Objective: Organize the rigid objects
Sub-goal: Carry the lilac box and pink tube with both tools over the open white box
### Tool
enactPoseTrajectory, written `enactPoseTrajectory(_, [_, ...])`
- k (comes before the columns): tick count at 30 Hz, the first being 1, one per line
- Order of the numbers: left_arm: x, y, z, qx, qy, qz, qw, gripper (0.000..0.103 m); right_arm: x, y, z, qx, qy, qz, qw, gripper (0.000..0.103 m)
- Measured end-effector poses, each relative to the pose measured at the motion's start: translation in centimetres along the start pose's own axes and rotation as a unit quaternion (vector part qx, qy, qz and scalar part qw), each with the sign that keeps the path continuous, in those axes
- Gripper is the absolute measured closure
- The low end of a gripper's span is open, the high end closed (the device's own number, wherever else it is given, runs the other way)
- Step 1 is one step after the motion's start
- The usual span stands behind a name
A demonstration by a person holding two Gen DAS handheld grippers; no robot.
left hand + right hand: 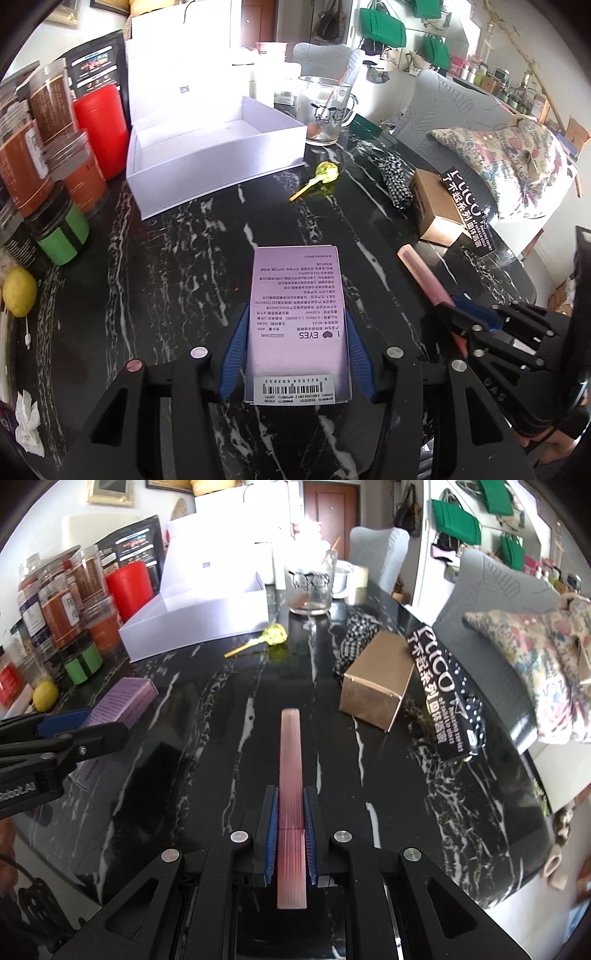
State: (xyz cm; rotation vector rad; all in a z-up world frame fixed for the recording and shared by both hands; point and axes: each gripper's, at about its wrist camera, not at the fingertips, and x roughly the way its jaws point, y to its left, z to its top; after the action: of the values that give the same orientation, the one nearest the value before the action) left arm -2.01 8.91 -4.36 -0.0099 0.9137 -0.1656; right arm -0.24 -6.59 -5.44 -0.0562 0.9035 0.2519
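Note:
My left gripper is shut on a flat purple carton with printed text and a barcode, held just above the black marble table; the carton also shows in the right wrist view. My right gripper is shut on a long pink ribbed stick, which points forward over the table; it also shows in the left wrist view. An open white box with its lid raised stands at the back left, empty inside.
Jars and a red canister line the left edge, with a lemon. A green lollipop, a glass mug, a brown cardboard box, a checked cloth and a black packet lie on the right half.

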Motion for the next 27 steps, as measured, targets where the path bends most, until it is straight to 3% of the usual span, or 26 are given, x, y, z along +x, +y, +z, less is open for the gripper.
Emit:
enactPoseTrajectory(11, [0.2,0.3,0.7,-0.001,0.001,0.005,1.0000,0.053,1.3,0.5,0.9,-0.010,-0.004,-0.010,1.000,0.090])
enactPoseTrajectory(27, [-2.0,2.6,1.7,-0.015,-0.023,0.035,0.9990,0.053,0.3,3.5,2.8,-0.036,-0.011,0.043,0.998,0.090])
